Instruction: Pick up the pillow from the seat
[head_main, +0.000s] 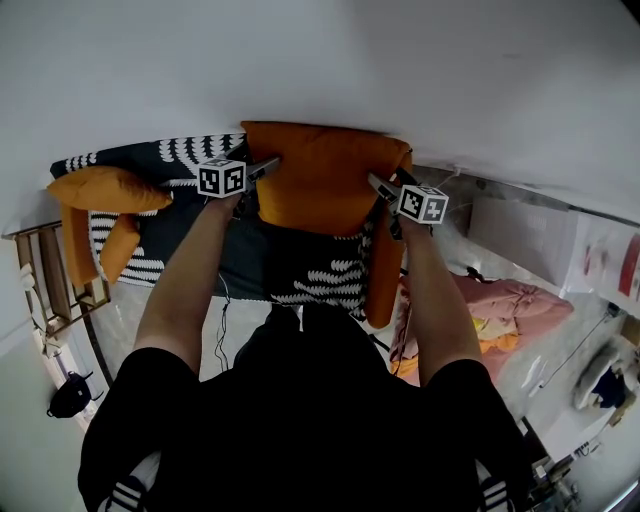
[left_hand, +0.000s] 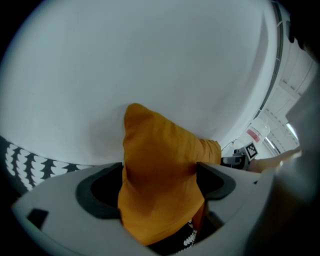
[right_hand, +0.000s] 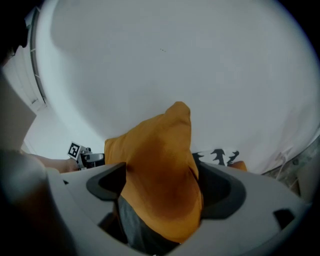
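**Both tongs around the pillow, no pinch showing**

We find the orange pillow standing on edge at the far side of the seat, with the white wall behind it. Its lower edge appears to rest on the seat's dark patterned cover.

The left tongs sit at the pillow's left corner and the right tongs at its right. In each gripper view the jaws stand spread wide and released. A puffy corner of pillow fills the gap between them. The fabric meets the pads but shows no squeeze.

We judge the grasp to be the step in hand, with the lift not yet begun. The next move calls for both tongs to clench together, deep enough to catch filling and not just loose cover. They should then rise evenly so the pillow neither sags nor slips.

Another orange cushion lies well apart at the left.
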